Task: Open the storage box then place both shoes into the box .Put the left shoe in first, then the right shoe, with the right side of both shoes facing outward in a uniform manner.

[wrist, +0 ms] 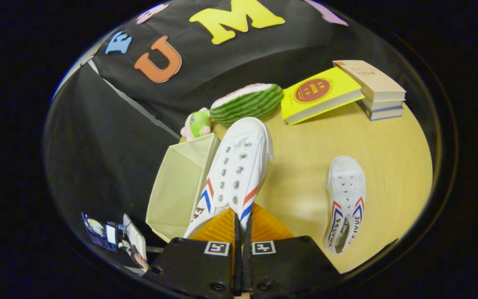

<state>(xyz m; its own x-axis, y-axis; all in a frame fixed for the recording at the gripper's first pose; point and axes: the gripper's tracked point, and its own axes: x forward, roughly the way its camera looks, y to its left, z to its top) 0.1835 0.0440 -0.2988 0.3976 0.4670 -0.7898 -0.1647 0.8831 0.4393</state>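
Closest in, the gripper (242, 232) is seen closed, its fingers pinched on the heel rim of one shoe (235, 174), which is held raised just beside the storage box (181, 182). That box is already open; no shoe can be seen inside it, so both placements are judged outstanding. The second shoe (345, 199) lies apart on the counter (305, 166), bare room around it. Beyond, a watermelon toy (247, 104) and books (347, 93) crowd the far edge.
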